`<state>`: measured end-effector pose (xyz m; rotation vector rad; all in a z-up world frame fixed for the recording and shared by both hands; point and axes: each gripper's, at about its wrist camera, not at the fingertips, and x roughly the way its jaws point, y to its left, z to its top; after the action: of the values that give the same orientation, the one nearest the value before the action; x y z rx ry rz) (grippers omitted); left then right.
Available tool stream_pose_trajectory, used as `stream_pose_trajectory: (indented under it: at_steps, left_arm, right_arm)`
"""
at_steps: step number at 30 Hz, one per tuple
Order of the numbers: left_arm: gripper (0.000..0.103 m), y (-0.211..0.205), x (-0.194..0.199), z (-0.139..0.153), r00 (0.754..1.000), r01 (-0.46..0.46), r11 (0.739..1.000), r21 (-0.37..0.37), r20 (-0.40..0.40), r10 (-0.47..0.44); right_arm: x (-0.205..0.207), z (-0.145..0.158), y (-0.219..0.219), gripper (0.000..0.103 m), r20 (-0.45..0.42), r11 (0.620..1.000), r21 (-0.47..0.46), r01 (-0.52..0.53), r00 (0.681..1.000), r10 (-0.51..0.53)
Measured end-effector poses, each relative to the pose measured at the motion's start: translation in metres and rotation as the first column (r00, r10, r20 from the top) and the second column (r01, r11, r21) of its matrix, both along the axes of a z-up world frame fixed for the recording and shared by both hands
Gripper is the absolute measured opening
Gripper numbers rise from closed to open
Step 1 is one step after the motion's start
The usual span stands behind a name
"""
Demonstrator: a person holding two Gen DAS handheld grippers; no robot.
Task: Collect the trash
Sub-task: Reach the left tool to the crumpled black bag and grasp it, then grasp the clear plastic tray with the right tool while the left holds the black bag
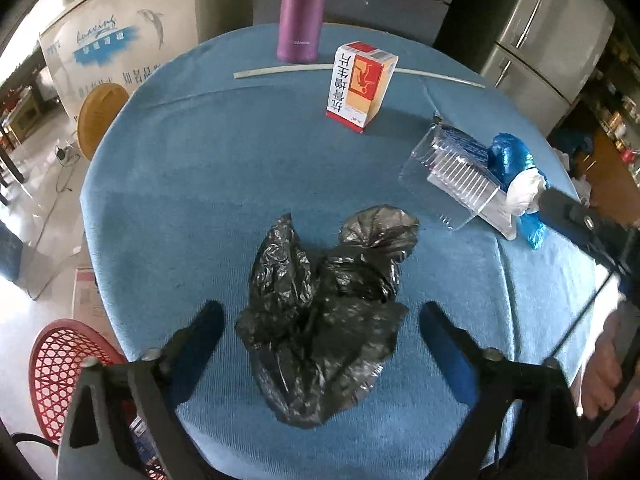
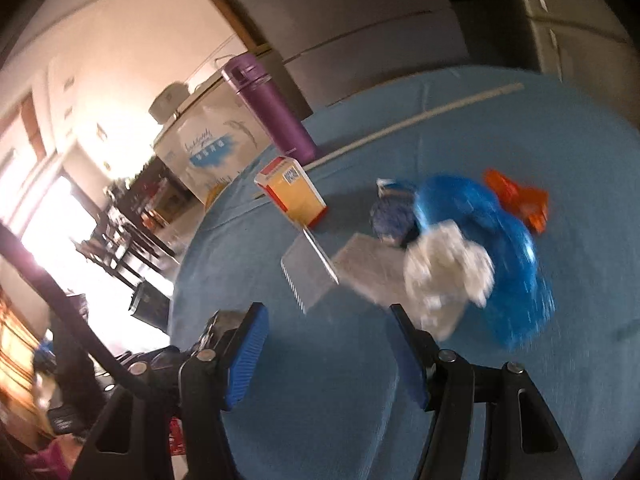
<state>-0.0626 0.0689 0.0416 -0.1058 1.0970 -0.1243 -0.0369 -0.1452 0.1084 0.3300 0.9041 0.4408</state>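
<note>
A crumpled black trash bag [image 1: 324, 312] lies on the blue tablecloth [image 1: 192, 184], between the open fingers of my left gripper [image 1: 322, 332]. A clear plastic container [image 1: 452, 176], a blue plastic wrapper [image 1: 510, 158] and a white crumpled tissue [image 1: 526, 192] lie at the right. In the blurred right wrist view, my right gripper [image 2: 328, 332] is open and empty, just short of the tissue [image 2: 444, 272], the blue wrapper [image 2: 504, 248] and the clear container [image 2: 316, 276]. An orange scrap [image 2: 520, 200] lies behind them.
A red and yellow medicine box [image 1: 360, 84] and a purple bottle [image 1: 302, 8] stand at the far side, with a long white strip [image 1: 280, 72] across the cloth. A red mesh stool [image 1: 60, 364] and a yellow stool [image 1: 100, 112] stand left of the table.
</note>
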Motion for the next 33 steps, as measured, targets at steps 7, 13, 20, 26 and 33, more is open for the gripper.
stream_pose_trajectory:
  at_steps: [7,13,20,26,33]
  left_arm:
    - [0.047,0.005,0.006,-0.013,0.998,0.038,0.998,-0.054,-0.045,-0.040]
    - [0.042,0.017,0.000,-0.007,0.999,0.030,0.996,-0.087,-0.023,-0.032]
    - [0.041,0.042,-0.006,0.003,0.999,-0.043,0.996,-0.082,0.016,0.045]
    - [0.041,0.041,-0.005,0.003,0.997,-0.060,0.995,-0.077,0.038,0.063]
    - [0.042,0.035,-0.005,0.004,0.997,-0.062,0.996,-0.061,0.045,0.065]
  right_arm:
    - [0.031,-0.015,0.030,0.069,-0.014,0.988,-0.149,-0.050,0.999,0.048]
    - [0.037,-0.031,0.046,0.069,-0.058,0.983,-0.176,-0.053,0.997,0.043]
    - [-0.002,0.002,0.055,0.069,0.081,0.979,-0.031,-0.202,0.976,0.204]
    - [0.011,-0.013,0.033,0.069,-0.025,0.998,-0.041,-0.047,0.999,0.046]
    - [0.018,-0.006,0.055,0.069,0.012,0.998,-0.036,-0.060,0.998,0.061]
